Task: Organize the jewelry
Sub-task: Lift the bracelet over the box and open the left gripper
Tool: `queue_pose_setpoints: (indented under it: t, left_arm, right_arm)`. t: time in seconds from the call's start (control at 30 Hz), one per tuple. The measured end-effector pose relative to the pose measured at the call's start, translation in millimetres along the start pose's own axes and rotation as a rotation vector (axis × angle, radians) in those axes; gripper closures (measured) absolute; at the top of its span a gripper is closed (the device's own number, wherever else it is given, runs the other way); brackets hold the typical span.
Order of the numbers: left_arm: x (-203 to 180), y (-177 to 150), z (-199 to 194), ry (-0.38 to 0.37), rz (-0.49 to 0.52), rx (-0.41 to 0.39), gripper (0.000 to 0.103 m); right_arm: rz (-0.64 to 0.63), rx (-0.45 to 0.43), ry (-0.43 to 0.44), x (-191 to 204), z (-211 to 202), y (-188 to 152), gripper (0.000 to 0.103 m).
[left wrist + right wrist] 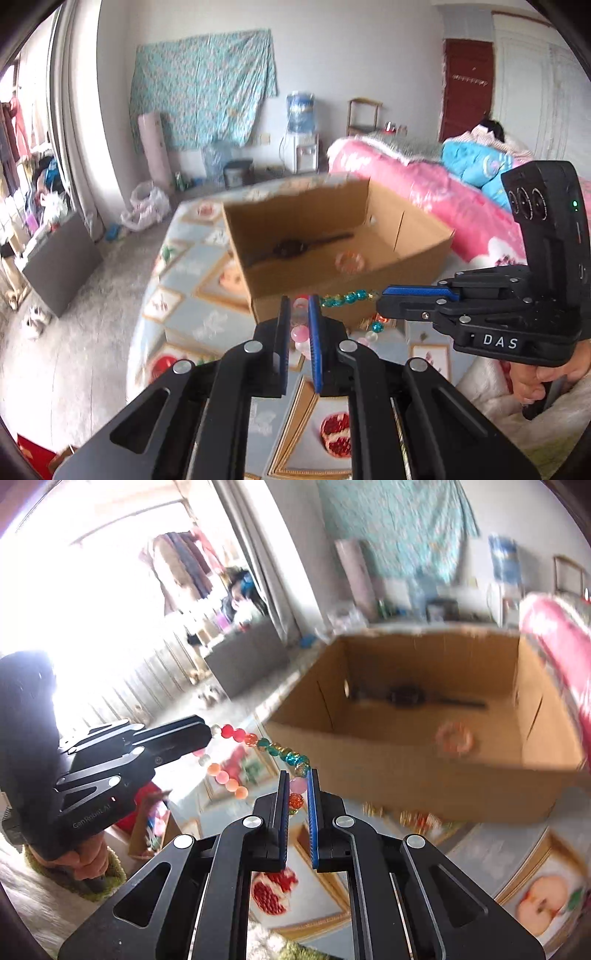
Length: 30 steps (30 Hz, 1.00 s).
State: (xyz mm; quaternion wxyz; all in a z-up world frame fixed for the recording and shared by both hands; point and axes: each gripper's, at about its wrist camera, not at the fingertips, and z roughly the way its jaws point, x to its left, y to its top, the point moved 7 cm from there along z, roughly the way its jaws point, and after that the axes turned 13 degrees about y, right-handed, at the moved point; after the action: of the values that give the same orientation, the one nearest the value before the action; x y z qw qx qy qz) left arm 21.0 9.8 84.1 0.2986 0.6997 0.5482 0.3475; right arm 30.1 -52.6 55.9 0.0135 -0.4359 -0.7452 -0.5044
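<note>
A string of coloured beads (273, 749) hangs in the air between both grippers, just in front of an open cardboard box (406, 760). My left gripper (298, 308) is shut on its pink beads (300, 334). My right gripper (298, 784) is shut on the other end; in the left wrist view it (382, 295) comes in from the right, with teal beads (349, 297) running to it. Inside the box (280, 273) lie a dark watch (291, 246) and a pale pink bead bracelet (349, 261). The watch (406, 696) and the bracelet (454, 738) show in the right wrist view too.
The box stands on a table with a fruit-print cloth (192, 317). A pink quilt (424, 192) covers a bed to the right. A grey cabinet (62, 258) stands on the floor at left. A small box with items (151, 830) sits below the left gripper.
</note>
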Motion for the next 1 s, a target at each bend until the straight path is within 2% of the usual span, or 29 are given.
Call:
queue_pose_setpoints:
  t: [0.13,0.2,0.27,0.37,0.47,0.6,0.67,0.7,0.8,0.87,0.9,1.0]
  left_arm:
    - [-8,47,-10,0.022,0.037,-0.123,0.094]
    - [-11,66,1,0.03,0.054,-0.152,0.094]
    - [-14,79,19,0.032,0.066,-0.141,0.094]
    - [-17,86,73,0.025,0.084,-0.051,0.094]
    - [-15,84,116,0.015,0.092,0.052,0.094]
    - [-14,69,167,0.005,0.099,0.197,0.093]
    - [-11,65,179,0.01,0.094,0.23,0.093]
    - [-10,64,180,0.005,0.091,0.233,0.09]
    - [-5,62,178,0.018,0.078,0.224,0.071]
    - [-2,61,174,0.034,0.074,0.218,0.065]
    - [-1,61,172,0.045,0.073,0.218,0.058]
    - [3,60,161,0.079,0.07,0.208,0.041]
  right_arm:
    - [-0.062,-0.077,0.039,-1,-19,39,0.096]
    - [-0.064,-0.073,0.048,-12,-14,54,0.096]
    - [-0.047,-0.042,0.061,-29,-1,67,0.096]
    - [0.027,0.062,0.095,-64,37,78,0.096]
    - [0.108,0.175,0.123,-92,75,73,0.096]
    - [0.119,0.304,0.061,-116,104,66,0.095]
    - [0.122,0.339,0.035,-125,111,62,0.093]
    - [0.121,0.34,0.033,-128,112,62,0.093]
    - [0.106,0.315,0.019,-131,104,70,0.09]
    - [0.093,0.284,0.011,-128,94,75,0.088]
    - [0.088,0.269,0.006,-128,89,78,0.086]
    - [0.065,0.197,-0.005,-123,63,86,0.07]
